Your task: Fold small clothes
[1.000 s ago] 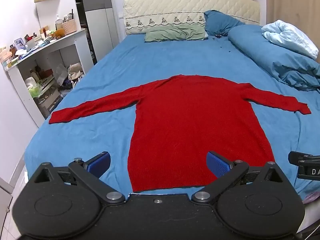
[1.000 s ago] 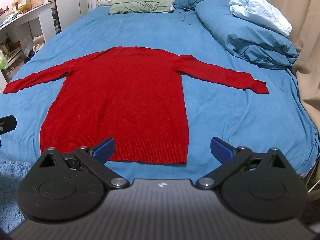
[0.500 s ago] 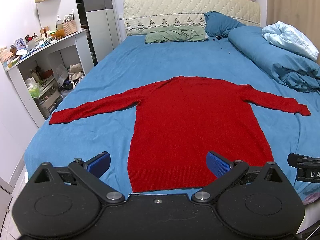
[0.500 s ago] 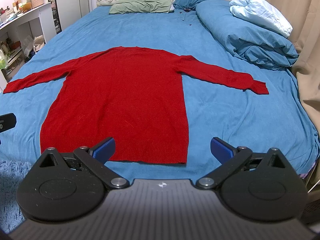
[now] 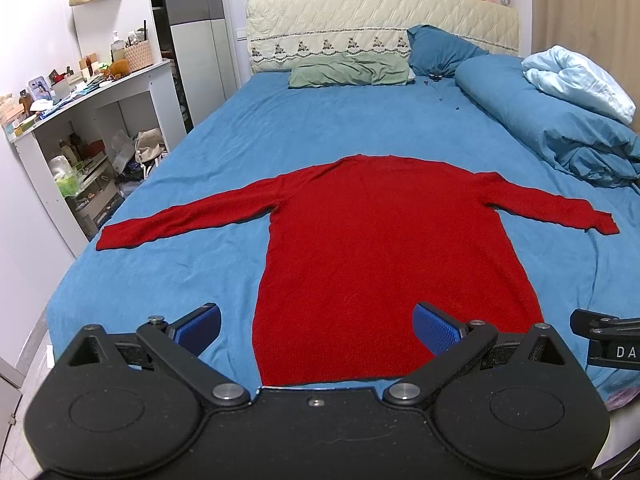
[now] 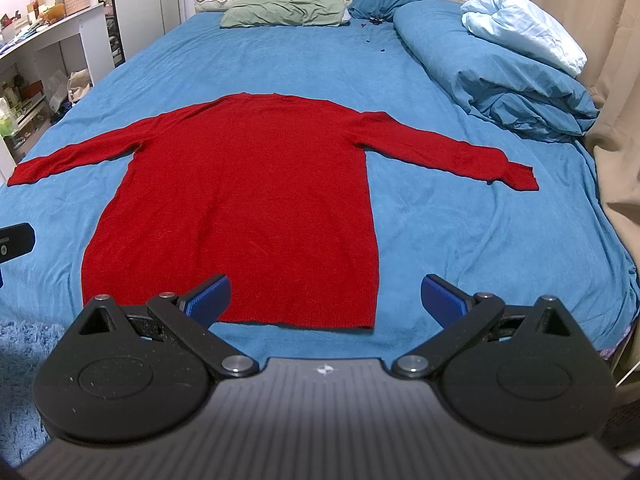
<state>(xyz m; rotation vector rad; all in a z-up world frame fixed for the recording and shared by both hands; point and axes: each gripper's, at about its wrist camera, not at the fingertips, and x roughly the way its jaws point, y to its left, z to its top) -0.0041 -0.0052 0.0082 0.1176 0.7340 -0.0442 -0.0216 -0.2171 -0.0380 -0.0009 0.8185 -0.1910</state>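
Observation:
A red long-sleeved sweater [image 5: 384, 248] lies flat on the blue bed sheet [image 5: 168, 280], hem toward me, both sleeves spread out sideways. It also shows in the right wrist view [image 6: 248, 200]. My left gripper [image 5: 318, 330] is open and empty, held above the hem's left part. My right gripper [image 6: 326, 298] is open and empty, held above the hem's right corner. Neither gripper touches the sweater.
A rolled blue duvet [image 5: 560, 128] with a pale blue cloth lies along the bed's right side. Pillows [image 5: 348, 74] lie at the headboard. A white shelf desk [image 5: 80, 128] full of items stands left of the bed. A beige curtain [image 6: 616, 80] hangs on the right.
Both views have shifted very slightly; the sweater sits a touch lower in the left wrist view. Both grippers stay open and the sweater has not moved.

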